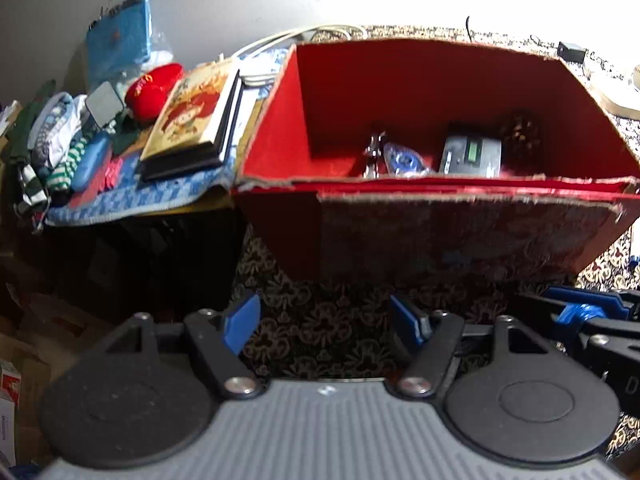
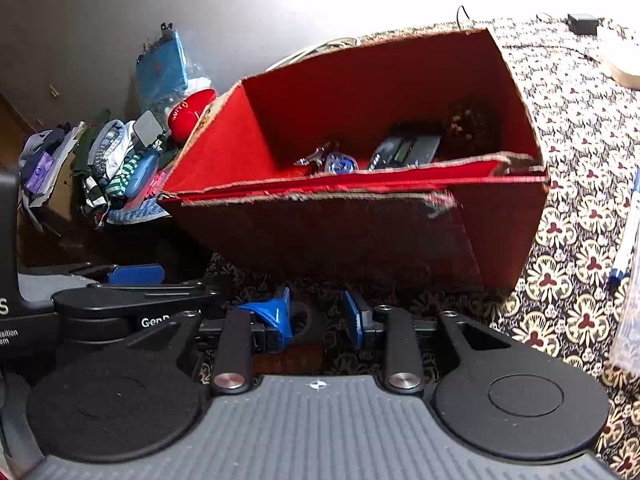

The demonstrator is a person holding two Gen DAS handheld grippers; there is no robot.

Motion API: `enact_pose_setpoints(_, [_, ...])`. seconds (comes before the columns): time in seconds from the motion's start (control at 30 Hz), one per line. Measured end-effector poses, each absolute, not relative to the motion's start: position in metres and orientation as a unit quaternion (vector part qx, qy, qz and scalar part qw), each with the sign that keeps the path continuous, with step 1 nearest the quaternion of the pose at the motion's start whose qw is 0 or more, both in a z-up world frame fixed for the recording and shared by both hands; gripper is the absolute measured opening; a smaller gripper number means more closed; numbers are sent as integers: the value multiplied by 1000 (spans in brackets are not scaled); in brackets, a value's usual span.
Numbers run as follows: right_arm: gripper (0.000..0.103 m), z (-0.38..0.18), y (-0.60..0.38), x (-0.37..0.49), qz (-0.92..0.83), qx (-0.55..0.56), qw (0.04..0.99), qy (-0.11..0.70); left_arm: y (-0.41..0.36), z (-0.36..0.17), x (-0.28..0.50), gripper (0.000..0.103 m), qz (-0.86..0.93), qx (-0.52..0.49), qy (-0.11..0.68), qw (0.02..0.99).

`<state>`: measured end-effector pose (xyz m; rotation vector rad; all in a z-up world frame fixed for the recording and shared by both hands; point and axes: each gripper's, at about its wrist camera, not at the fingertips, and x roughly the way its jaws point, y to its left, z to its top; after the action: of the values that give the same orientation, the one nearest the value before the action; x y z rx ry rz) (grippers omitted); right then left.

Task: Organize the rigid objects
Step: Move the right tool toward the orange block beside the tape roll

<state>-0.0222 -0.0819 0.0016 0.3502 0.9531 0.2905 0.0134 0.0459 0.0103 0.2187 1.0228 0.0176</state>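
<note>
A red-lined cardboard box point(image 1: 276, 120) stands on the patterned cloth ahead; it also shows in the right wrist view point(image 2: 224, 152). Inside it lie a grey device with a green screen point(image 1: 472, 154), a blue-and-white item point(image 1: 404, 160), a metal piece point(image 1: 374, 152) and a pine cone point(image 1: 520, 132). My left gripper point(image 1: 324, 320) is open and empty, low in front of the box. My right gripper point(image 2: 318, 314) is open and empty beside it, also short of the box; part of it shows in the left wrist view point(image 1: 580, 312).
Left of the box, a blue checked cloth point(image 1: 132, 196) bears picture books point(image 1: 192, 116), a red plush point(image 1: 154, 84), a blue case point(image 1: 90, 164) and striped socks point(image 1: 64, 168). A black adapter point(image 2: 584, 22) and a blue pen point(image 2: 624, 248) lie to the right.
</note>
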Motion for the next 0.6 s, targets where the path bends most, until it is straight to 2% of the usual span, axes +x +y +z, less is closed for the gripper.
enact_pose_setpoints(0.6, [13,-20,-86,-22,135,189,841,488,56,-19,17,71,-8,99,519,849])
